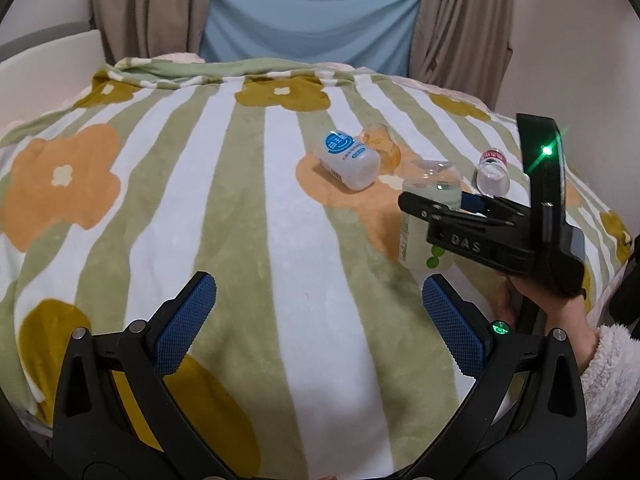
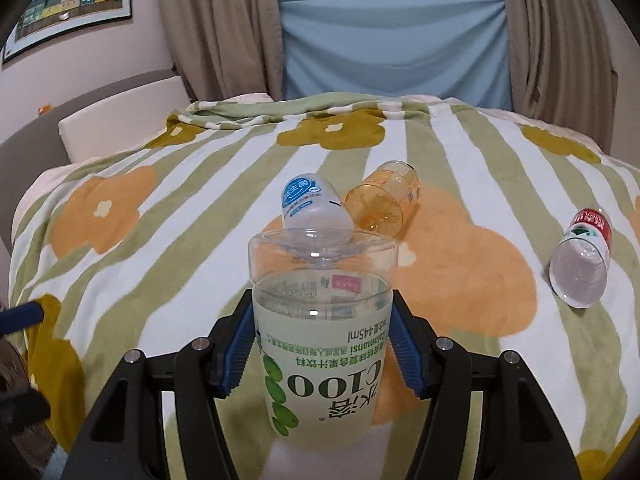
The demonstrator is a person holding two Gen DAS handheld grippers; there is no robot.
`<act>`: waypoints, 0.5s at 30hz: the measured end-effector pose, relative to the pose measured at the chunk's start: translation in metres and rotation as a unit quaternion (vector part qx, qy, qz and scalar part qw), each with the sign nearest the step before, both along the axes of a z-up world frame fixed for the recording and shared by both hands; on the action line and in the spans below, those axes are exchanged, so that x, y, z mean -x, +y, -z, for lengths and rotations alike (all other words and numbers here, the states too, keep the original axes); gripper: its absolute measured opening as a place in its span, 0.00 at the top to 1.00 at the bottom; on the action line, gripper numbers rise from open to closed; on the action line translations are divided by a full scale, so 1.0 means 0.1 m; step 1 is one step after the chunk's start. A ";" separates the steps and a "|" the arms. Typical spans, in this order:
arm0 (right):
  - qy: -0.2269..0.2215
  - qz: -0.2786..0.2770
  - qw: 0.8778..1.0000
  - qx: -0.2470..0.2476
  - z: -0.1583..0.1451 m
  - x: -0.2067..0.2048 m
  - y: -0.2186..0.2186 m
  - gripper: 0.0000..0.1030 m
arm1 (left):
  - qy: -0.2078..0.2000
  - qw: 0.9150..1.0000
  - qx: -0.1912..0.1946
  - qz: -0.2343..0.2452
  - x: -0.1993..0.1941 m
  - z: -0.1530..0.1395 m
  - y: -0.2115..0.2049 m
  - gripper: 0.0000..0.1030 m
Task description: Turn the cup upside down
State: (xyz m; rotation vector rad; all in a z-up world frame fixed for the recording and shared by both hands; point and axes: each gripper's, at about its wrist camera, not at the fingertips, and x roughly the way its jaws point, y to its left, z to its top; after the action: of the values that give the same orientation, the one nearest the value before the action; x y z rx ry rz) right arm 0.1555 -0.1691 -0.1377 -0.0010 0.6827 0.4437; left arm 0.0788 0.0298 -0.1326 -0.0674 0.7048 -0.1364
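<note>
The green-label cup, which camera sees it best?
The right wrist view: the green-label cup fills the middle, label upside down, gripped by the right gripper. In the left wrist view the cup is small, off to the right, partly hidden by that gripper.

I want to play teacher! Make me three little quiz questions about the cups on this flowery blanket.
1. True or false: the right gripper is shut on the green-label cup.
2. Which cup lies nearest the white cup? A) orange cup B) red-label cup
3. The left gripper holds ____.

Key: 1 true; 2 A; 3 nothing.
</note>
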 end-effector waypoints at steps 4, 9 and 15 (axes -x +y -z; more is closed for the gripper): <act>0.002 -0.011 1.000 0.013 0.00 0.11 -0.04 0.44 | 0.005 1.000 0.006 -0.001 -0.02 0.02 0.02 0.00; 0.006 -0.026 0.999 0.030 0.00 0.27 -0.15 0.44 | 0.003 1.000 0.005 -0.002 -0.01 0.02 0.01 0.00; 0.007 -0.029 0.999 0.029 -0.01 0.33 -0.19 0.44 | 0.003 1.000 0.005 -0.001 -0.01 0.02 -0.01 0.00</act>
State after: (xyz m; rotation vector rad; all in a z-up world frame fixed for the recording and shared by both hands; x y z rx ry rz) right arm 0.1222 -0.1881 -0.1367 -0.0735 0.7106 0.4798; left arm 0.0797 0.0287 -0.1347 -0.0778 0.7098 -0.1372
